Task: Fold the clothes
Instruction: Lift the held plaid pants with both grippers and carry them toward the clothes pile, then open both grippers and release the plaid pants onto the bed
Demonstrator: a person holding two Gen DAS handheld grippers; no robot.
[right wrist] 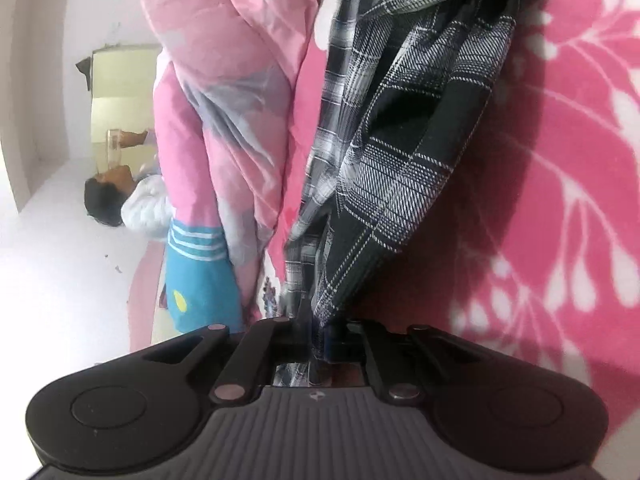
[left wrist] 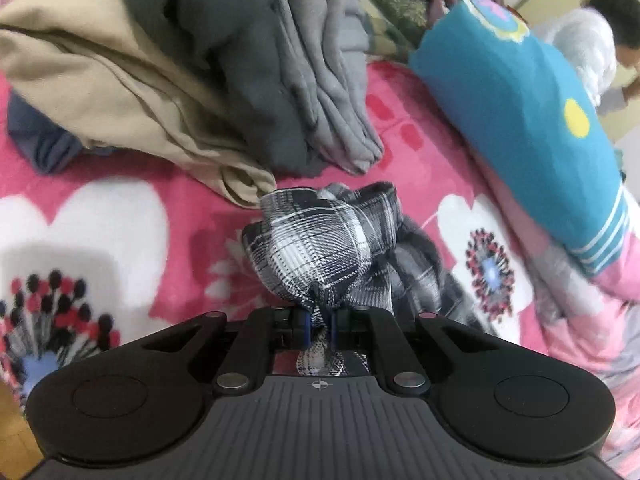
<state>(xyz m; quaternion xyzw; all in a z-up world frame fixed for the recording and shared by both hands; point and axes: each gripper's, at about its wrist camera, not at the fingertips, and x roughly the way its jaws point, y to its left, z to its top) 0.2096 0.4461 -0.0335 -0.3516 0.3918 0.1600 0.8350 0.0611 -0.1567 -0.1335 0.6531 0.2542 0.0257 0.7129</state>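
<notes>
A black, grey and white plaid shirt (left wrist: 320,248) is bunched up over the pink flowered blanket (left wrist: 120,208). My left gripper (left wrist: 319,326) is shut on a gathered corner of it, with cloth pinched between the blue pads. In the right wrist view, which is rolled on its side, the same plaid shirt (right wrist: 400,152) hangs in long folds over the blanket (right wrist: 560,200). My right gripper (right wrist: 320,338) is shut on an edge of it.
A pile of beige (left wrist: 120,80) and grey garments (left wrist: 280,60) lies behind the shirt. A teal pillow (left wrist: 520,112) and a pink quilt (right wrist: 224,80) lie along one side of the bed. A person (left wrist: 600,40) is beyond the bed.
</notes>
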